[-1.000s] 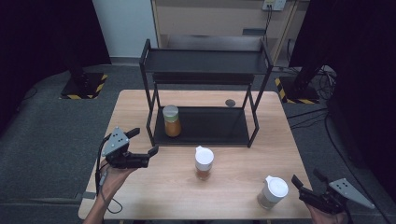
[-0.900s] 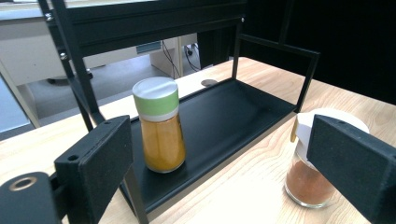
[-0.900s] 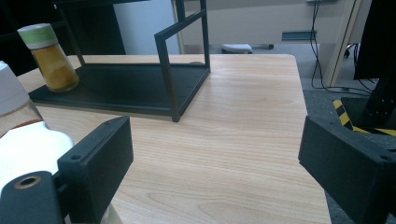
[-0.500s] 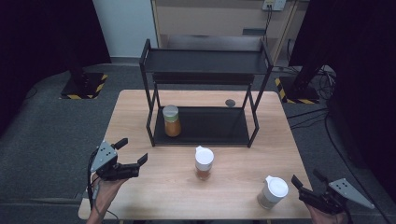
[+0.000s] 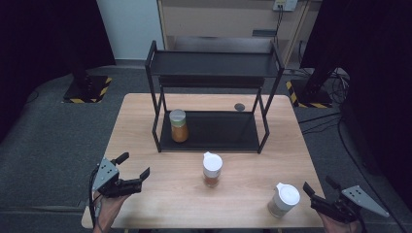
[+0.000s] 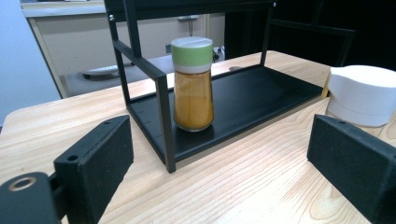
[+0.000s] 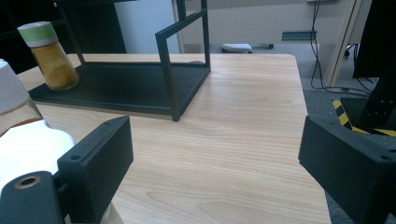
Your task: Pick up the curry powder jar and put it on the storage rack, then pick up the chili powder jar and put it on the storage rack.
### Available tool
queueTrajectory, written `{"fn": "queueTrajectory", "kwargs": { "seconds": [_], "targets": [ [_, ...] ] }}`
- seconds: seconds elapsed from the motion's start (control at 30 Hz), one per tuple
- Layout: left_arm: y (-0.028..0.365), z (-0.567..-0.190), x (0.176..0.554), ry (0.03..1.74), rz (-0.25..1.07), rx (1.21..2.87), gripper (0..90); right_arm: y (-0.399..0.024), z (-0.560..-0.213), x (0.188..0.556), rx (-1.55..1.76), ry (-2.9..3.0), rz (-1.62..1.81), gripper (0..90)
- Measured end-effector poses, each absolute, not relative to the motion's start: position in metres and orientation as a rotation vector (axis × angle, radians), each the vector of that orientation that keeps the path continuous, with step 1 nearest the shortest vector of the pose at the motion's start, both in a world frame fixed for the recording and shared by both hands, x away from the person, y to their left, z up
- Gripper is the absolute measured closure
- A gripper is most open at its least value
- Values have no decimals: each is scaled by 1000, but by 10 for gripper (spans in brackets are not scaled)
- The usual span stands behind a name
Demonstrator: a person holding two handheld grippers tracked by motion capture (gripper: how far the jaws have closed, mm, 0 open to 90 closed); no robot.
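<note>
At the table's near right corner, the right gripper [image 5: 319,195], jaws apart and empty, sits just beside the upright white-capped jar [image 5: 284,199], while the left gripper [image 5: 133,170], also gaping empty, lies well apart from it.

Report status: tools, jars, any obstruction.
Left tool open, empty, low at table's near-left corner. Right tool open, empty, beside white-lidded jar. Green-lidded jar on rack's lower shelf; brown jar mid-table. Nothing blocking.

cut off — white-capped jar [image 6: 362,95], frame's right edge | small dark disc [image 5: 239,107] — unidentifiable
</note>
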State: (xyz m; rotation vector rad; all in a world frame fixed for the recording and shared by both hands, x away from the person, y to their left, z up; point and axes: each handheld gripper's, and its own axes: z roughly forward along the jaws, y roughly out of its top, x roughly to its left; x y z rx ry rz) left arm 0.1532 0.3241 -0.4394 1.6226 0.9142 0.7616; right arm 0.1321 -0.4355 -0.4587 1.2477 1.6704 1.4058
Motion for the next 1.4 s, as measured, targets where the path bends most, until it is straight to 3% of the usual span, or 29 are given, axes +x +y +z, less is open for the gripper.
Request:
{"fn": "queueTrajectory", "kwargs": {
  "seconds": [0.6, 1.4],
  "targets": [
    [333, -468, 144, 936, 733, 1614, 60, -435, -459, 133, 1242, 1678, 1405, 106],
    [337, -469, 144, 937, 697, 1648, 47, -435, -459, 134, 1231, 1688, 1413, 102]
  ]
}}
